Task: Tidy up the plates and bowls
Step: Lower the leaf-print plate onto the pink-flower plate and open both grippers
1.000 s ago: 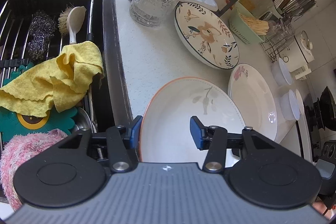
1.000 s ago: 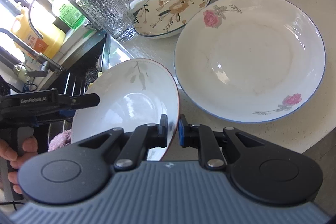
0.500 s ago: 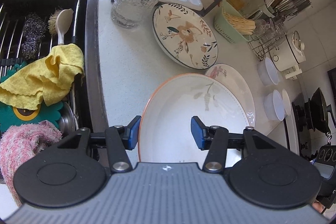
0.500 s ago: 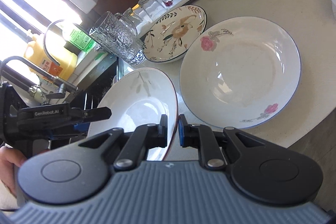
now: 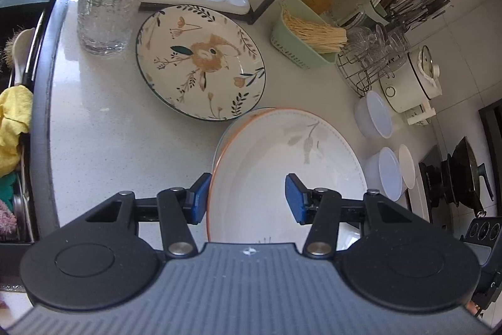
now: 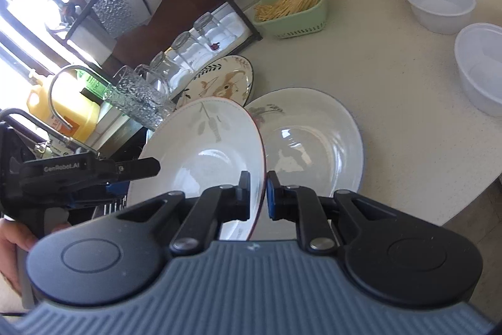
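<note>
Orange-rimmed plate tilts rim-up in the right claw.

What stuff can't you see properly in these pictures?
- Rose plate: in the left wrist view almost all hidden under the orange-rimmed plate; in the right wrist view that plate covers its left part.
- Orange-rimmed plate's near edge: hidden behind the right claw body, so the exact pinch spot is unclear.
- Sink: cut off by the left wrist view's edge.
- Writing on the yellow bottle: too small and washed out by glare.
</note>
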`<state>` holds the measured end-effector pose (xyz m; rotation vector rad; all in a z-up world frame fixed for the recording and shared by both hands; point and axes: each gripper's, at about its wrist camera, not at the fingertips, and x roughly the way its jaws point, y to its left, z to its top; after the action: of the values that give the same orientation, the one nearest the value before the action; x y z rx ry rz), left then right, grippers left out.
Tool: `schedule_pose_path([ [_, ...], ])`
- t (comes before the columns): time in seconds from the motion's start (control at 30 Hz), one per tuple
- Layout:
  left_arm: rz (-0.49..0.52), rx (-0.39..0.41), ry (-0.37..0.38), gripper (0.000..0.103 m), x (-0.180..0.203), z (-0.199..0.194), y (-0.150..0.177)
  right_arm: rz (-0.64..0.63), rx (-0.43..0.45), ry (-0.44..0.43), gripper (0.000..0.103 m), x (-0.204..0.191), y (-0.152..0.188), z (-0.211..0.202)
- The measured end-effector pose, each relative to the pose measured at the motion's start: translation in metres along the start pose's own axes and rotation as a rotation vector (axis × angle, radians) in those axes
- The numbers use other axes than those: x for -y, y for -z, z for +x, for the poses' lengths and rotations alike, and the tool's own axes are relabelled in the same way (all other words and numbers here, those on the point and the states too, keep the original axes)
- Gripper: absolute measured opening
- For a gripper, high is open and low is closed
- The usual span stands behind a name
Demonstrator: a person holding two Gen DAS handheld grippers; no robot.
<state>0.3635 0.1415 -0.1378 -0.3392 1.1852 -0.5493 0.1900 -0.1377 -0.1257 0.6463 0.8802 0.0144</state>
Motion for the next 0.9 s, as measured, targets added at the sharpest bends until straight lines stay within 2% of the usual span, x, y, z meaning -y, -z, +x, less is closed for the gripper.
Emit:
schedule_pose_path([
  [0.3,0.024,-0.005,-0.078,0.054,0.018,0.044,-0.008,-0.026,-0.063,0.017,0.015,0.033,-0.010,0.024],
  [0.53,0.047,-0.040,-0.121,0.054,0.029,0.069,-0.012,-0.038,-0.071,0.047,0.015,0.045,-0.022,0.034],
  [0.9,0.076,-0.059,-0.178,0.054,0.035,0.088,-0.010,-0.064,-0.104,0.048,0.015,0.055,-0.032,0.046],
])
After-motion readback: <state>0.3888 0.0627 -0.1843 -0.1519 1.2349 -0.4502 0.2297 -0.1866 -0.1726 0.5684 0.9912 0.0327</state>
